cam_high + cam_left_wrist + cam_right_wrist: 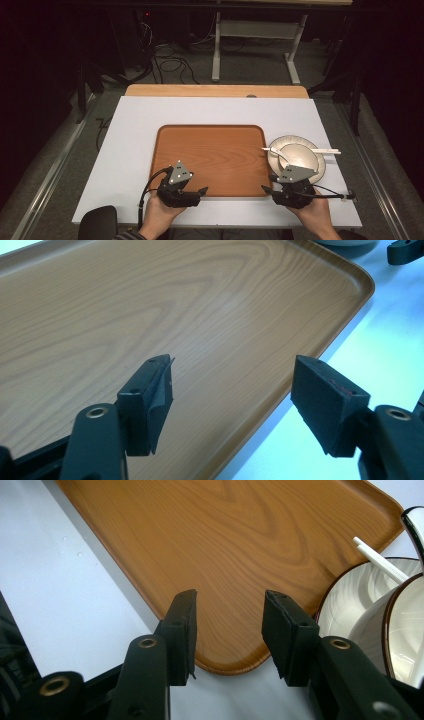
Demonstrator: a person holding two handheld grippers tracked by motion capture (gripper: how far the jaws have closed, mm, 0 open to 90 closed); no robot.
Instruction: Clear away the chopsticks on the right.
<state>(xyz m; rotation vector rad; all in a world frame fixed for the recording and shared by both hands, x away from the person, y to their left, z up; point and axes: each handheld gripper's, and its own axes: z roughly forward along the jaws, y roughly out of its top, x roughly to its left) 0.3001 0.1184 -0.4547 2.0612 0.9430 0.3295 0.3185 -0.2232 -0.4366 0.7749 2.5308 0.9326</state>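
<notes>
The left gripper (pixel 192 191) hovers wide open over the wooden tray's (pixel 210 150) near edge on the desk (pixel 135 130); the right gripper (pixel 272 189), part open, hangs empty at the tray's near corner beside stacked bowls (pixel 300 155) holding white chopsticks (pixel 327 150).

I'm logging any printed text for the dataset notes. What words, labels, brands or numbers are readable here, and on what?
None can be read.
The wooden tray, the bowl and the white utensil show no print.
The grey plates on the left gripper and right gripper bear only dark dots.
</notes>
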